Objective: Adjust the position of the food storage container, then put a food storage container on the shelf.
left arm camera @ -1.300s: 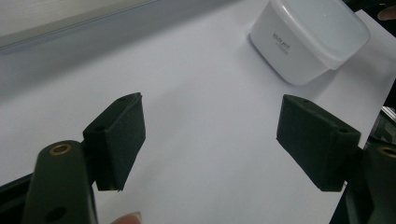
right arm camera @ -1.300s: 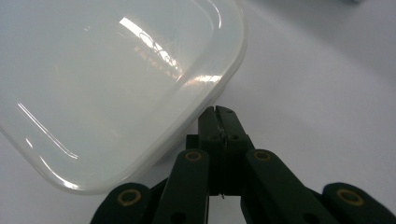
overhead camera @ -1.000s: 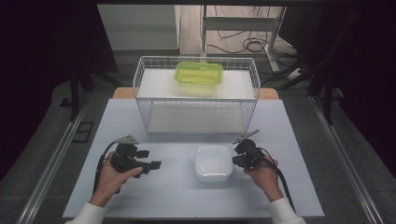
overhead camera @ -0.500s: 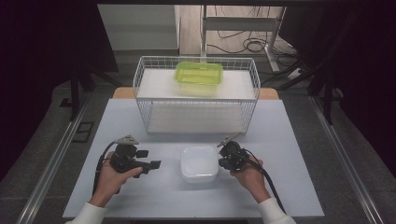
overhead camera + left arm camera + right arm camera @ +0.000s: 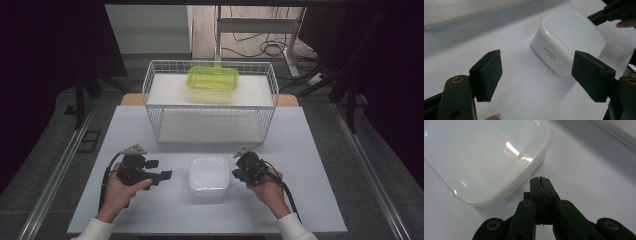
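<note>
A smooth, glossy white plastic box (image 5: 209, 176) with rounded corners sits on the matte pale table (image 5: 310, 150), at six o'clock from the wire basket (image 5: 150, 95). The left gripper (image 5: 164, 175), at the box's nine o'clock, gapes wide and empty. The right gripper (image 5: 236, 175), at three o'clock, is pressed closed, holding nothing, its tip just beside the box's wall.

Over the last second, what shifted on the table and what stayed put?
The right claw, shut, slid toward the left claw, pushing the white box the same way. Nothing was gripped. The left claw kept open and still; the green box on the wire rack stayed.
</note>
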A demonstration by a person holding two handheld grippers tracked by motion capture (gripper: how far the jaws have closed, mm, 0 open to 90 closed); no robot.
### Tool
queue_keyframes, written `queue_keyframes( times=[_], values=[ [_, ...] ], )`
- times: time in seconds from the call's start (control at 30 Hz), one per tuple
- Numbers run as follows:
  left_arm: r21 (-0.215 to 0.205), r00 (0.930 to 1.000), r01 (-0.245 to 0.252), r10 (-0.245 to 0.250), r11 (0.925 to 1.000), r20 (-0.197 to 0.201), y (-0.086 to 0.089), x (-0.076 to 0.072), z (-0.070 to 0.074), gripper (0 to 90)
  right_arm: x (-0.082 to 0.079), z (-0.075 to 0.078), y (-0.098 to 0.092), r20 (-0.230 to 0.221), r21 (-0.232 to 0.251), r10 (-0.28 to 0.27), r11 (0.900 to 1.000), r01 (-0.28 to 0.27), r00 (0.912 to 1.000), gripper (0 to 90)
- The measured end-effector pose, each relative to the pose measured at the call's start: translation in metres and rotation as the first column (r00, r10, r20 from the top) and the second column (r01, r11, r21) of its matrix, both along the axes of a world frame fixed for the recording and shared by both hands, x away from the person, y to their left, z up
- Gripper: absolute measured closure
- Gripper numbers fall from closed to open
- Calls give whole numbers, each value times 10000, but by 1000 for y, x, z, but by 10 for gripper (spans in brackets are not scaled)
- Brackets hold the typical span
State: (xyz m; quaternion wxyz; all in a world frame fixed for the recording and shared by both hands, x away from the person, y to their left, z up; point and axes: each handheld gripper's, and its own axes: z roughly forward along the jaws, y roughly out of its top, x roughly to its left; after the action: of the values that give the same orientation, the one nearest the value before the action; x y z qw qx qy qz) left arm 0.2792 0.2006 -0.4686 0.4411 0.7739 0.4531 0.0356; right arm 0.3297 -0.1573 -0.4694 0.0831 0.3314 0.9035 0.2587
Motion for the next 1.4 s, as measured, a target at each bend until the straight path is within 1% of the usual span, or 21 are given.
queue_keyframes(
  times=[0.13, 0.17, 0.27, 0.33, 0.37, 0.4, 0.43, 0.5, 0.57, 0.63, 0.73, 0.77, 0.87, 0.9, 0.97, 1.0, 1.07, 1.17, 1.23, 1.3, 1.4],
  values=[
    [-254, 9997, -231, 233, 9994, 92, 2, -1, 2, 248, -3, 10, -20, 222, 828, -507, 9954, 487, 9985, 873],
    [-263, 9996, -265, 267, 9993, 92, 2, -1, 2, 248, -4, 12, -26, 210, 1086, -502, 9929, 477, 9985, 812],
    [-292, 9994, -345, 346, 9990, 23, 1, -1, 3, 246, -9, 17, -38, 285, 1545, -783, 9853, 730, 9965, 577],
    [-368, 9991, -417, 414, 9985, -77, 0, -2, 2, 246, -11, 19, -44, 157, 2086, -1109, 9723, 1052, 9937, 478],
    [-385, 9990, -436, 432, 9983, -117, 0, -1, 2, 246, -10, 21, -49, 8, 2558, -1239, 9593, 1196, 9923, 421],
    [-435, 9989, -444, 436, 9981, -187, -1, -1, 2, 246, -10, 21, -51, -114, 2813, -1267, 9515, 1247, 9919, 395],
    [-489, 9987, -463, 451, 9977, -245, -2, -1, 2, 246, -9, 22, -54, -331, 3226, -1257, 9376, 1296, 9915, 358],
    [-513, 9987, -433, 418, 9977, -289, -3, 0, 3, 246, -8, 22, -57, -552, 3772, -1261, 9158, 1376, 9905, 328],
    [-498, 9988, -410, 396, 9979, -294, -4, 0, 3, 246, -7, 20, -60, -891, 4299, -1151, 8916, 1424, 9894, 304],
    [-485, 9988, -374, 359, 9981, -329, -5, 0, 2, 246, -6, 18, -61, -1021, 4441, -1088, 8845, 1431, 9888, 299],
    [-448, 9989, -346, 331, 9984, -330, -5, -1, 2, 244, -5, 16, -60, -1063, 4428, -1089, 8848, 1451, 9884, 290],
    [-481, 9989, -359, 344, 9982, -323, -5, -1, 2, 243, -4, 16, -60, -1070, 4478, -1067, 8825, 1437, 9885, 288],
    [-604, 9988, -400, 381, 9974, -312, -5, 0, 3, 243, -3, 14, -58, -1282, 4729, -1025, 8680, 1517, 9864, 286],
    [-626, 9987, -423, 405, 9971, -303, -6, 0, 2, 243, -3, 13, -57, -1314, 4740, -1040, 8668, 1546, 9859, 287],
    [-356, 9988, -474, 469, 9982, -163, -9, 1, 2, 245, -3, 13, -55, -1345, 4649, -1078, 8710, 1588, 9850, 286],
    [-354, 9988, -459, 452, 9983, -205, -11, 2, 0, 246, -3, 12, -55, -1337, 4643, -1087, 8713, 1592, 9850, 287],
    [-596, 9985, -379, 354, 9975, -424, -17, 4, -3, 249, -1, 11, -53, -1435, 4705, -1151, 8658, 1701, 9829, 289],
    [-897, 9975, -222, 161, 9957, -691, -25, 7, -5, 268, 1, 7, -50, -1556, 4755, -1206, 8608, 1813, 9804, 299],
    [-1125, 9964, -133, 37, 9936, -849, -30, 8, -5, 282, 2, 5, -47, -1711, 4886, -1175, 8520, 1878, 9782, 318],
    [-1289, 9933, -194, 44, 9915, -1158, -35, 12, -7, 292, 3, 4, -44, -1791, 4936, -1103, 8495, 1863, 9776, 344],
    [-1742, 9834, -396, 75, 9839, -1813, -41, 19, -13, 314, 5, 0, -41, -2002, 4895, -1166, 8482, 2024, 9728, 380]
  ],
)
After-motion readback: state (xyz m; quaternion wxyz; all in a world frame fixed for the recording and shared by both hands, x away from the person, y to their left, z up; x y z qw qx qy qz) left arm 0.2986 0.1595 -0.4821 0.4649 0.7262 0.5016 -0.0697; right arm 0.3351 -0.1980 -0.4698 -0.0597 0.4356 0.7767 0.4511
